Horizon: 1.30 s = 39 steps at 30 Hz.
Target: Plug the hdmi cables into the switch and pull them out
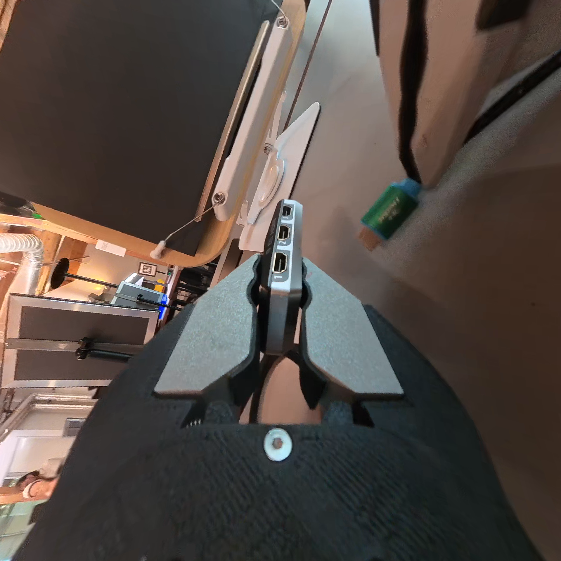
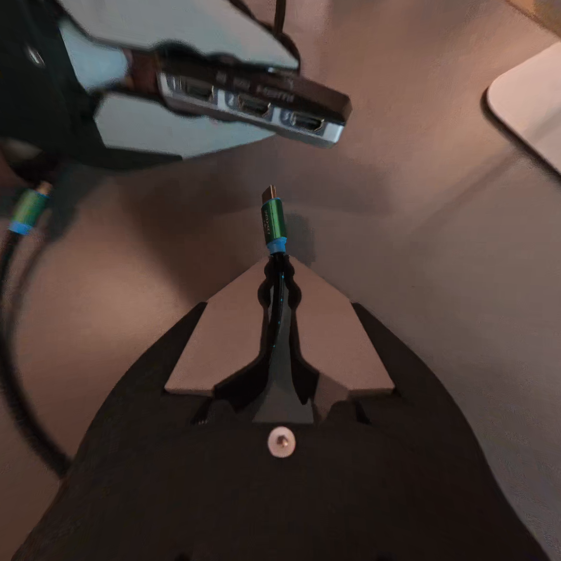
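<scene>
My left gripper (image 1: pixel 280 282) is shut on one end of the HDMI switch (image 1: pixel 283 243), a flat grey and black box held above the table. Its three ports face the right gripper and are all empty. My right gripper (image 2: pixel 277 264) is shut on a black cable just behind its green plug (image 2: pixel 273 221) with a blue collar. The gold tip points up, a short way below the switch (image 2: pixel 258 103) and apart from it. The same plug (image 1: pixel 390 212) shows blurred in the left wrist view. A second green plug (image 2: pixel 28 209) lies at the left on the table.
A dark monitor (image 1: pixel 106 106) on a white stand (image 1: pixel 291 158) stands behind the switch. The stand's base (image 2: pixel 528 100) sits at the right in the right wrist view. The second cable (image 2: pixel 12 334) curves across the brown table (image 2: pixel 425 243) on the left. There is about 9 cm between the tips of the two grippers.
</scene>
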Each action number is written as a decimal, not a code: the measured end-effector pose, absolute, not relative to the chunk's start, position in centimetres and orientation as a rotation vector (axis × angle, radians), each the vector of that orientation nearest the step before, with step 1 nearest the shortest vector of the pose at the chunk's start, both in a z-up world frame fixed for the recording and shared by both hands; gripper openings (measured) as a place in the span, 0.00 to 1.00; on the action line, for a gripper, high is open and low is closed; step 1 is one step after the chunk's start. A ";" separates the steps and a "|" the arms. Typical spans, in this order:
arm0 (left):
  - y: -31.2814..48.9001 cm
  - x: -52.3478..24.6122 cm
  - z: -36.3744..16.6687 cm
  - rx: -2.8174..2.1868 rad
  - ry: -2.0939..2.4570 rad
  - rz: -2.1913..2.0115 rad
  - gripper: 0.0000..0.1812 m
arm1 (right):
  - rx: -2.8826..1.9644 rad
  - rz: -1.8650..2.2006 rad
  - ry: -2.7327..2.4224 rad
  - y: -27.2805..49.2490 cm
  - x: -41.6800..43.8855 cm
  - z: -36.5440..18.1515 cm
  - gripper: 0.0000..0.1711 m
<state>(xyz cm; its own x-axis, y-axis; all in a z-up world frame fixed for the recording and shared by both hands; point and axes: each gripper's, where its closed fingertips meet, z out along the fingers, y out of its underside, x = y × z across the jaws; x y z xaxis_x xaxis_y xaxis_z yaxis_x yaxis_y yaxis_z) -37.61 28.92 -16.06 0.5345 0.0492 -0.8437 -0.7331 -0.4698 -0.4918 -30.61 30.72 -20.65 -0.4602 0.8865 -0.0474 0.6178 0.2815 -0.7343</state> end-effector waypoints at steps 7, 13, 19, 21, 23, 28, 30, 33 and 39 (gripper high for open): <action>28.7 -38.2 -15.6 -1.814 0.606 1.198 0.11 | -1.621 1.701 -2.041 29.4 -29.9 -16.8 0.02; 28.6 -37.5 -14.2 -1.702 0.688 1.327 0.10 | -1.711 2.051 -1.989 28.0 -29.3 -15.3 0.02; 28.7 -36.1 -12.8 -1.583 0.748 1.410 0.10 | -1.775 2.280 -1.931 27.4 -28.7 -14.2 0.01; 28.6 -35.7 -12.0 -1.536 0.743 1.443 0.11 | -1.786 2.355 -1.920 27.2 -28.5 -13.8 0.01; 28.5 -35.5 -11.4 -1.511 0.732 1.453 0.10 | -1.789 2.440 -1.894 27.1 -28.4 -13.3 0.02; 28.5 -35.7 -11.9 -1.546 0.726 1.406 0.10 | -1.785 2.595 -1.833 26.9 -28.2 -12.5 0.02; 28.5 -35.8 -12.1 -1.562 0.720 1.397 0.11 | -1.804 2.552 -1.852 26.8 -28.3 -12.9 0.01; 28.5 -36.0 -12.3 -1.582 0.708 1.371 0.11 | -1.810 2.326 -1.912 26.9 -28.9 -14.2 0.01; 28.4 -36.9 -13.0 -1.654 0.666 1.328 0.10 | -1.615 1.990 -1.962 27.2 -30.0 -14.6 0.02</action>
<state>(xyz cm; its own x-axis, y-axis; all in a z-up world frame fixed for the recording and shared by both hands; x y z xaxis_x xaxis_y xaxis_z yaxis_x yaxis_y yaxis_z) -36.93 28.39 -13.04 0.2821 0.1168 -0.9522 -0.8328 -0.4630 -0.3035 -30.04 27.17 -14.56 -0.4967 0.5541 -0.6680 0.6600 -0.2586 -0.7053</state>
